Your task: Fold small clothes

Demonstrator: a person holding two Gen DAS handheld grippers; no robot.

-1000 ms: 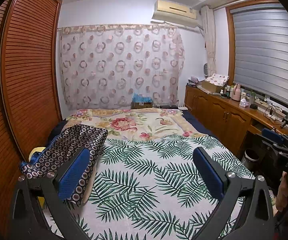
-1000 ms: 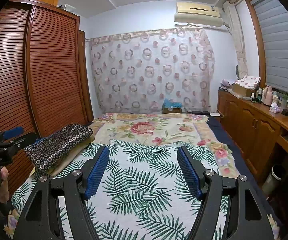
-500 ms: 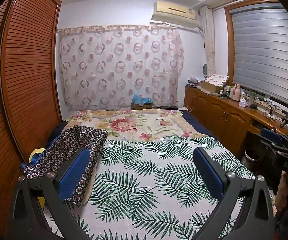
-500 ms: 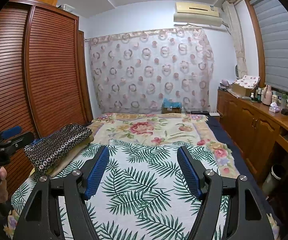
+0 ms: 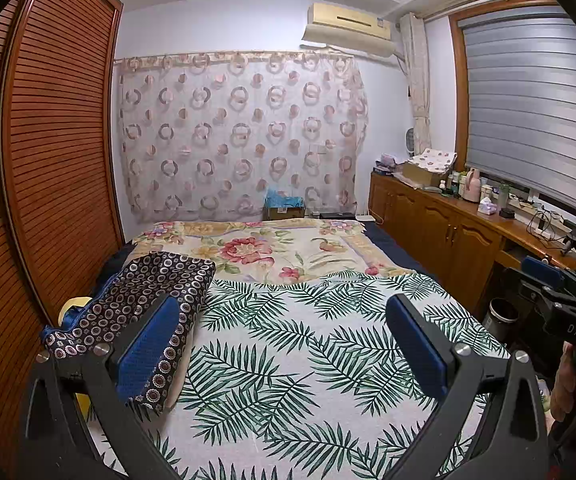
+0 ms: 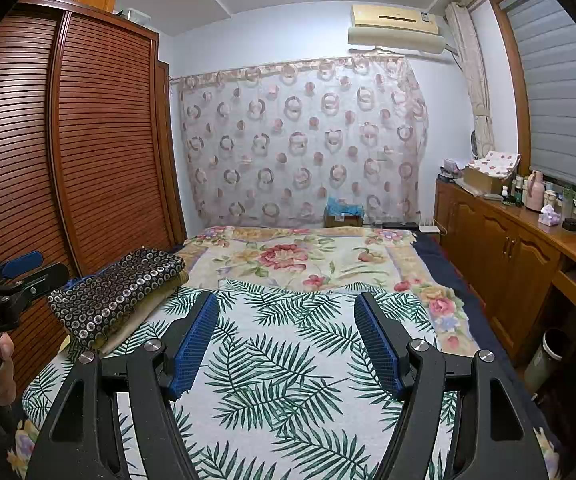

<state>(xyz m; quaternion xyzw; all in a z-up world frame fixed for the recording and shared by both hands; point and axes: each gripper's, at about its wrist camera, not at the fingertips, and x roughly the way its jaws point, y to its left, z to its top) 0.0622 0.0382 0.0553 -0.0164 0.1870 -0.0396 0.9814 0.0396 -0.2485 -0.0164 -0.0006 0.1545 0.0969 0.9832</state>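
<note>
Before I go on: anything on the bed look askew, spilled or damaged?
Nothing spilled or damaged. The folded dark circle-print cloth lies on a small stack at the bed's left edge, its near end slightly overhanging. Left claw and right claw are open and hold nothing.

There's the folded dark garment (image 5: 155,304), navy-black with a print of small pale rings and dots, lying flat at the left edge of the bed (image 5: 288,360) on the palm-leaf cover. From the right wrist view the garment (image 6: 119,292) sits neatly stacked on top of a folded beige-yellow piece (image 6: 135,320), blue trim peeking out at its near end.
</note>
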